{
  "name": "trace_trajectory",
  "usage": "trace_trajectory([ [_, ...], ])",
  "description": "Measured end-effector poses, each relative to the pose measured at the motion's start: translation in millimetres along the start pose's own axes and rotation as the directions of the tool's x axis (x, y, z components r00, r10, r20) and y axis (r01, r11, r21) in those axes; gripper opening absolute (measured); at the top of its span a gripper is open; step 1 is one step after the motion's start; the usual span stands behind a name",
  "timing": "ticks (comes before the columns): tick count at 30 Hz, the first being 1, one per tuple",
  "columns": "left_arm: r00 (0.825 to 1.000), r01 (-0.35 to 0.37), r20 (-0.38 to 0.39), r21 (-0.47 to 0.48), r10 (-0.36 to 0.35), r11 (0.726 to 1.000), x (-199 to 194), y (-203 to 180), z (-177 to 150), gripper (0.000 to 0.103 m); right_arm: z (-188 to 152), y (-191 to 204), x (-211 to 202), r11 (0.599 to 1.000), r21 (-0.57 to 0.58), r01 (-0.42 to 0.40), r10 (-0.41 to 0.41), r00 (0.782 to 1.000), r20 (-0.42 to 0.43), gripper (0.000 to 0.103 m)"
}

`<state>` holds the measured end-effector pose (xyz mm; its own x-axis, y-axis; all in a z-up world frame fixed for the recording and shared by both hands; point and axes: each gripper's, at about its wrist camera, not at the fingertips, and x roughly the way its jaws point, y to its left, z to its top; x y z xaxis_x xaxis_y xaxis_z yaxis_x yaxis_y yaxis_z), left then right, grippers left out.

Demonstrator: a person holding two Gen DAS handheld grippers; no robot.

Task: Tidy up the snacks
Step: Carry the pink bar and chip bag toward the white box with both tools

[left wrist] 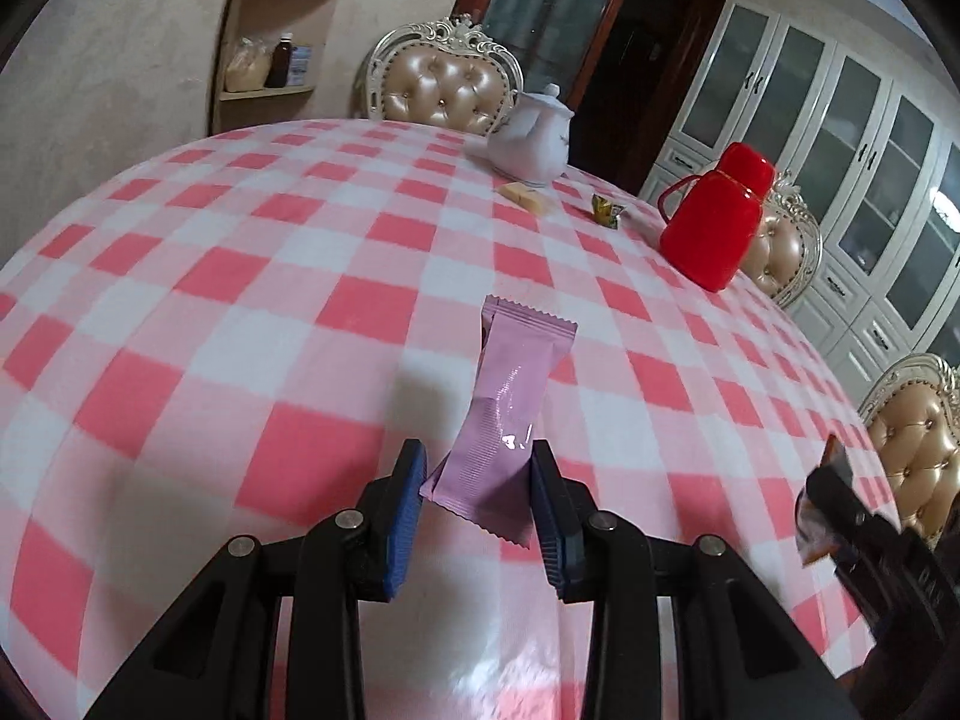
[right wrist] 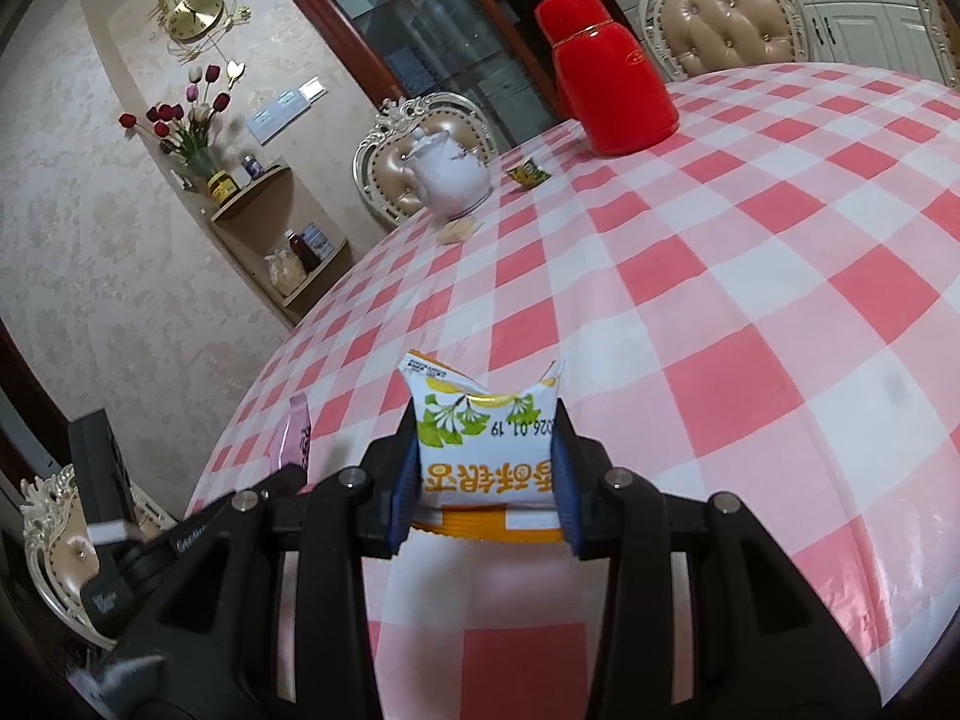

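My left gripper (left wrist: 478, 462) is shut on the near end of a long pink snack packet (left wrist: 510, 402), which sticks out forward above the checked tablecloth (left wrist: 240, 300). My right gripper (right wrist: 485, 450) is shut on a white snack packet with yellow print and green leaves (right wrist: 483, 420), held off the table. In the right wrist view the pink packet (right wrist: 296, 435) and the left gripper's black body show at the lower left. Two more snacks lie far across the table: a pale yellow bar (left wrist: 528, 197) and a small yellow-green packet (left wrist: 607, 211).
A white teapot (left wrist: 534, 141) and a red thermos jug (left wrist: 714, 219) stand near the table's far edge. Padded chairs (left wrist: 444, 84) ring the table. A corner shelf (right wrist: 282, 240) with jars and a vase of tulips sits on the wall.
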<state>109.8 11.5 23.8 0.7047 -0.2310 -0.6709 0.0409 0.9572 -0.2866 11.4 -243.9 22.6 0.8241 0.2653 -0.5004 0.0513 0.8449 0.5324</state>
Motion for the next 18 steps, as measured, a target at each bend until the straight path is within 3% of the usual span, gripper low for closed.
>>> trace_trajectory([
  [11, 1.000, 0.007, 0.024, -0.045, -0.006, 0.999, -32.2, 15.5, -23.4, 0.036, -10.9, 19.8, -5.9, 0.991, -0.112, -0.072, 0.072, 0.997, -0.001, 0.043],
  [18, 0.999, 0.010, 0.052, -0.056, -0.007, 0.998, -59.0, 26.6, -37.7, 0.036, -26.1, 27.6, -16.2, 0.990, -0.096, -0.106, 0.104, 0.994, -0.028, 0.043],
])
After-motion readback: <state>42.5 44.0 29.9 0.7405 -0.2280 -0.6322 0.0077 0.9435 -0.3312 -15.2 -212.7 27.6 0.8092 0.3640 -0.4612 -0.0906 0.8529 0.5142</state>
